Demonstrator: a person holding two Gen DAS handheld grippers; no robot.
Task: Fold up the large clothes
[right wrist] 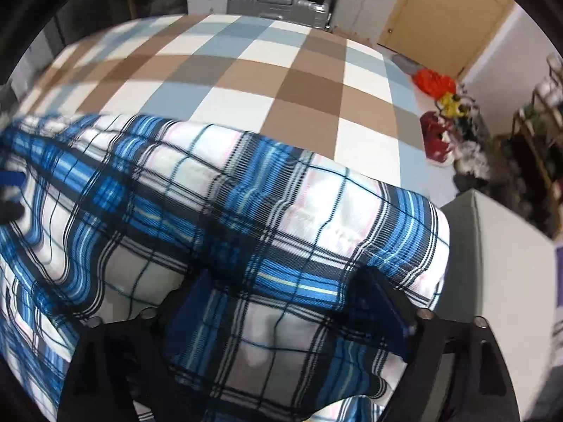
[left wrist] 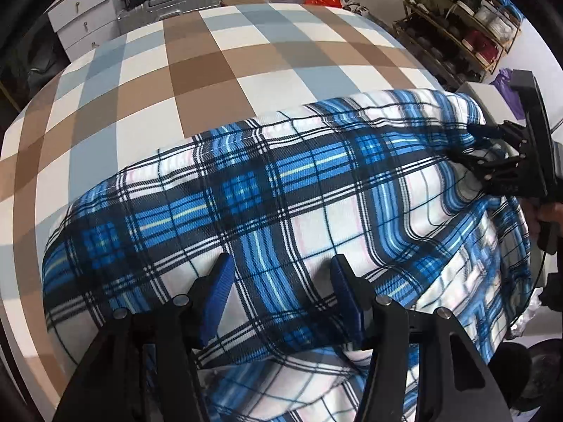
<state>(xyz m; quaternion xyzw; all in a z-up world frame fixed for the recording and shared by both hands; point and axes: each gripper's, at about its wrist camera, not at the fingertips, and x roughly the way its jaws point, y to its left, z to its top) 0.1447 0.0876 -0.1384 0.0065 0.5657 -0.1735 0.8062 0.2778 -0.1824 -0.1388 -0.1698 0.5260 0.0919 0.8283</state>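
The blue plaid garment (left wrist: 281, 211) was seen spread across the near part of a bed covered by a brown, white and grey-blue checked sheet (left wrist: 197, 70), its far folded edge running across the sheet.

The left gripper (left wrist: 281, 274) was held over the near portion of the garment, its blue pads (left wrist: 218, 295) spread apart with plaid cloth lying between and beneath them; no pinch was seen, so the jaws were recorded as released.

The right gripper (right wrist: 281, 292) was found at the garment's right edge, near the corner of the bed. Cloth was draped over and between its fingers (right wrist: 193, 299), and the tips were partly covered. Whether the jaws were clenched on the cloth could not be told from either view.

A shoe rack (left wrist: 457, 24) was noted by the wall, and a silver suitcase (right wrist: 278, 8) beyond the bed.
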